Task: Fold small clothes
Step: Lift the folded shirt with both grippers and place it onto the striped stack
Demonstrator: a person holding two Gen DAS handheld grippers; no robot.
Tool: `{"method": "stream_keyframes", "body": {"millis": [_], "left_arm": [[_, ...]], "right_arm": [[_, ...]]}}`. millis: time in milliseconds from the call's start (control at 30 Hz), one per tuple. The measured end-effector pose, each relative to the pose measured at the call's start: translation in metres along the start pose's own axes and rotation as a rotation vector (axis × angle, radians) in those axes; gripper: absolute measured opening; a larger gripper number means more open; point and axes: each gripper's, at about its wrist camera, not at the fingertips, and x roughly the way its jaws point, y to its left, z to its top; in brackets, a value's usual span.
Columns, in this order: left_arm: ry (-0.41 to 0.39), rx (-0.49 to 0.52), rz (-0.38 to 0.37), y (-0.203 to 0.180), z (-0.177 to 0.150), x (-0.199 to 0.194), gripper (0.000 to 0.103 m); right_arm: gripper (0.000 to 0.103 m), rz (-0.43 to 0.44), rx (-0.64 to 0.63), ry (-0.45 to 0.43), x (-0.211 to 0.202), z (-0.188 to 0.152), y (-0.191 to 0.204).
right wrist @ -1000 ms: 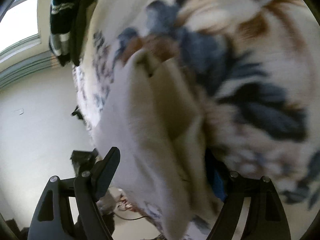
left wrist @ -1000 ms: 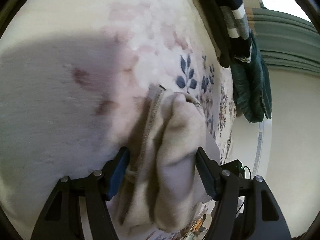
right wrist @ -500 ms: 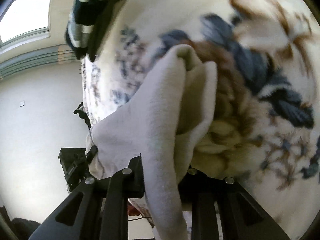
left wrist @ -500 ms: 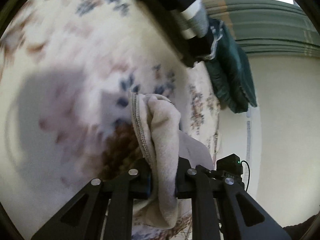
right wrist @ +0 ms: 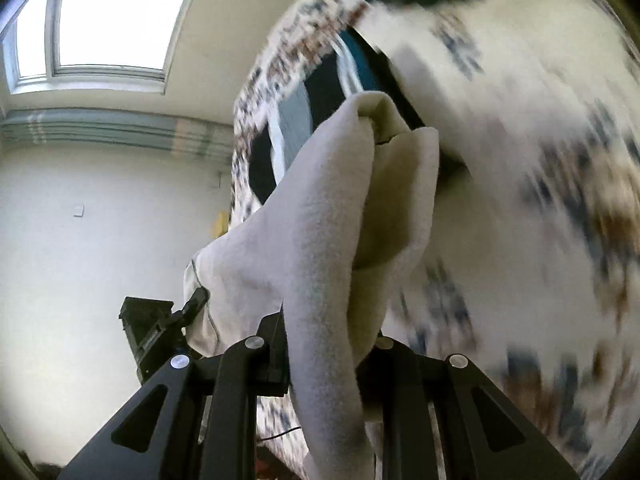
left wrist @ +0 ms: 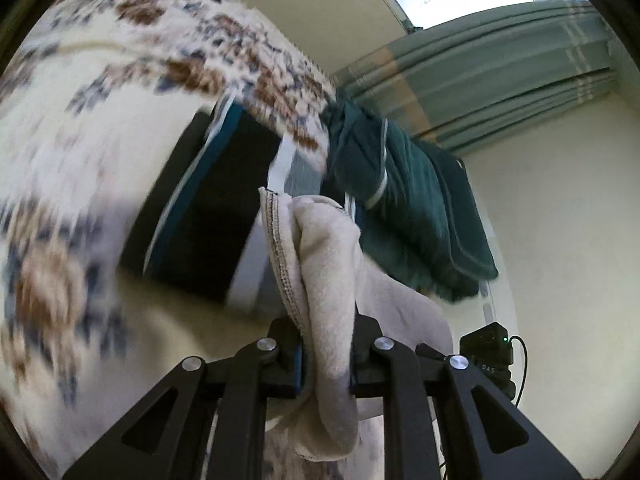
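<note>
Garment (left wrist: 324, 280) pinched between the pads of left tool (left wrist: 325, 364) and right tool (right wrist: 326, 354) alike.

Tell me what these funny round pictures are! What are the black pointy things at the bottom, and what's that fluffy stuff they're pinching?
A person holds a grabbing tool in each hand, and each tool has a little camera looking forward along its two black fingers. That camera bends everything round, like a fishbowl. One picture comes from the left claw, the other from the right claw. Both claws are squeezed shut on the same soft cream garment, probably at two different spots, so it hangs between them. Underneath is a flowery blanket. On it lies a dark folded piece with light stripes, and a dark green cloth hangs over the blanket's edge. Behind are a window and a green curtain. The blur means the hands are moving.
</note>
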Motion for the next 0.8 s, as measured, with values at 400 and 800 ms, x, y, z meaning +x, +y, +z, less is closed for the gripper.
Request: {"method": "stream_keyframes", "body": {"millis": [400, 800], "left_arm": [[0.066, 0.063, 0.358, 0.044, 0.091, 0.089, 0.042], [-0.074, 0.327, 0.748, -0.016, 0.040, 0.069, 0.103]], "right_arm": [[0.029, -0.257, -0.083, 0.042, 0.111, 0.157, 0.012], [0.103, -0.895, -0.364, -0.088, 0.083, 0.082, 0.072]]}}
